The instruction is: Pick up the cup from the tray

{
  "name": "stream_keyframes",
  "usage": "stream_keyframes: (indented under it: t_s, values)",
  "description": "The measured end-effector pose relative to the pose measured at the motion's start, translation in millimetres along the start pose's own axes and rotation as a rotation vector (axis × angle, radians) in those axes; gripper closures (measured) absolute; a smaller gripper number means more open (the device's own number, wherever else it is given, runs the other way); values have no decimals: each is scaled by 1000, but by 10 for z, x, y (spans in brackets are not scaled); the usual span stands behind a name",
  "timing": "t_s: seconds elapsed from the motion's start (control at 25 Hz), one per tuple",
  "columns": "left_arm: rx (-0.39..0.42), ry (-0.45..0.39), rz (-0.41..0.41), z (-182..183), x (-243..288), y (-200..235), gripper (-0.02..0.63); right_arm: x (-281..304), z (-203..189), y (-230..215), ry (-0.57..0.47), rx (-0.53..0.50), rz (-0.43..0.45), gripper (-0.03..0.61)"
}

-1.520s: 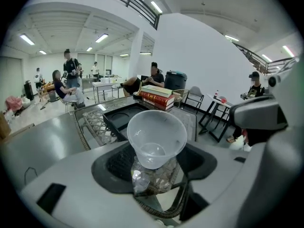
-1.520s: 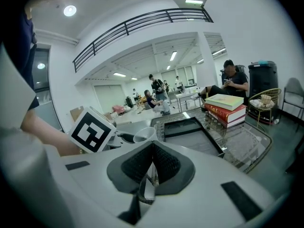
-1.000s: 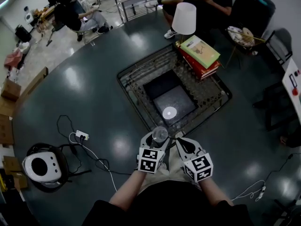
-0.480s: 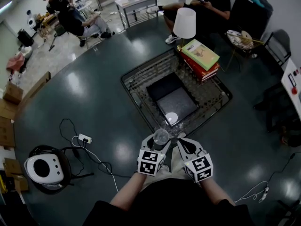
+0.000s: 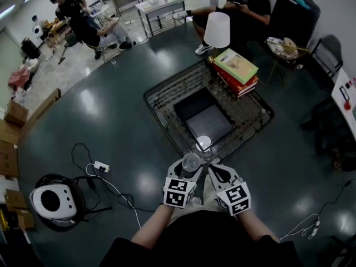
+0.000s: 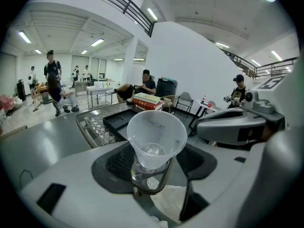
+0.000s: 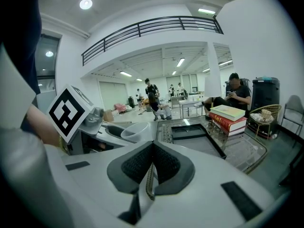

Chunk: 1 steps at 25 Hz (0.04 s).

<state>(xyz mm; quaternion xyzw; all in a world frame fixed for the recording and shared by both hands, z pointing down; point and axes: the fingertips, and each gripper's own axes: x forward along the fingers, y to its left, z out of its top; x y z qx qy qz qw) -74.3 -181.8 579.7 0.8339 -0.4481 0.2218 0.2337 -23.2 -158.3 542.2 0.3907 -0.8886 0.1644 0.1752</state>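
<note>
A clear plastic cup (image 5: 190,161) is upright between the jaws of my left gripper (image 5: 186,170), which is shut on its lower part; in the left gripper view the cup (image 6: 155,137) fills the middle and the pads press its base. It hangs near the glass table's near corner, off the black tray (image 5: 207,122). My right gripper (image 5: 214,172) is close beside it on the right, shut with nothing between its pads (image 7: 164,163). The right gripper view shows the cup (image 7: 134,131) to the left and the tray (image 7: 190,131) ahead.
A white round disc (image 5: 203,143) lies at the tray's near corner. On the glass table (image 5: 167,93) stand a white lamp (image 5: 217,29) and stacked books (image 5: 236,68). On the floor to the left are a cable with power strip (image 5: 100,166) and a white device (image 5: 53,201). People sit beyond.
The head view has drifted slightly, so the table sits a little differently in frame. Both grippers hold their places, and the cup stays in the left one.
</note>
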Motion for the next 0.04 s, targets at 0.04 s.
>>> stream_keyframes:
  t_s: [0.04]
  values:
    - [0,0,0,-3,-3,-4,330,-5,-2,7,0,-1,0,566]
